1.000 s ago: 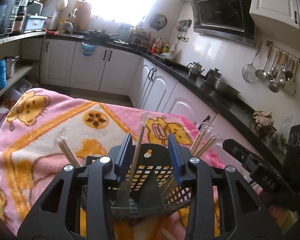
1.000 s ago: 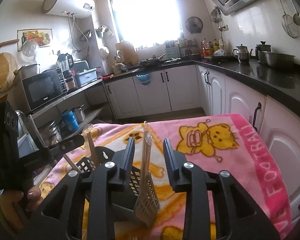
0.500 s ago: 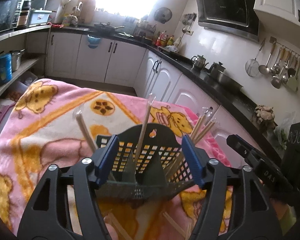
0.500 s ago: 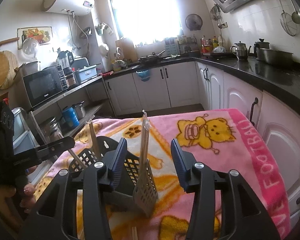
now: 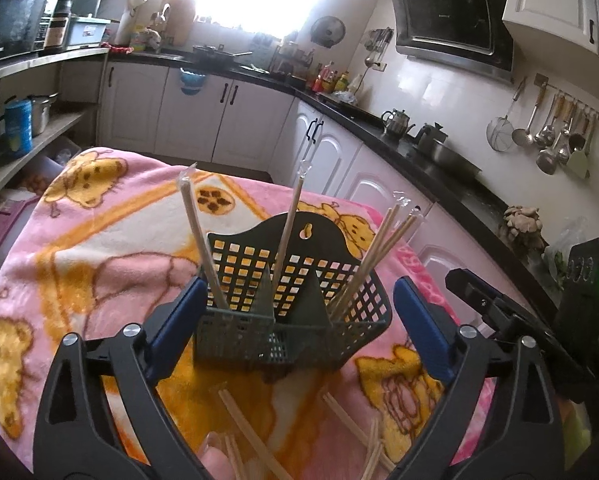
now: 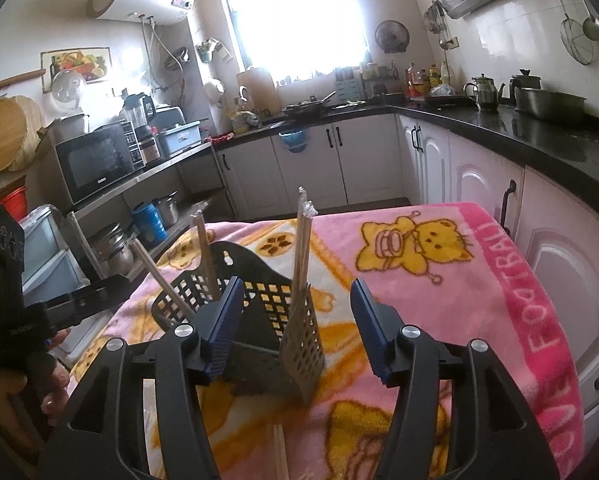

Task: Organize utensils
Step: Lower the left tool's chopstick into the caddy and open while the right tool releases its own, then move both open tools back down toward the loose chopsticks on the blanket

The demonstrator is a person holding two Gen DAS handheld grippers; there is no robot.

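Left claw (image 5: 295, 312) released, jaws just widened, straddling the black basket (image 5: 291, 300) untouched; right claw (image 6: 297, 332) likewise released just before the basket; wrapped chopsticks (image 5: 287, 228) upright inside.

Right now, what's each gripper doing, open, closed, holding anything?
Left gripper: open, holding nothing, fingers either side of the basket.
Right gripper: open, holding nothing.

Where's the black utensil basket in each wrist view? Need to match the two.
Left wrist: black utensil basket sits centre, slightly low, between the left gripper fingers, chopsticks standing in it.
Right wrist: basket centre-left, behind the right gripper.
Shared landmark: blue bin hanging on the white cabinet under the window.
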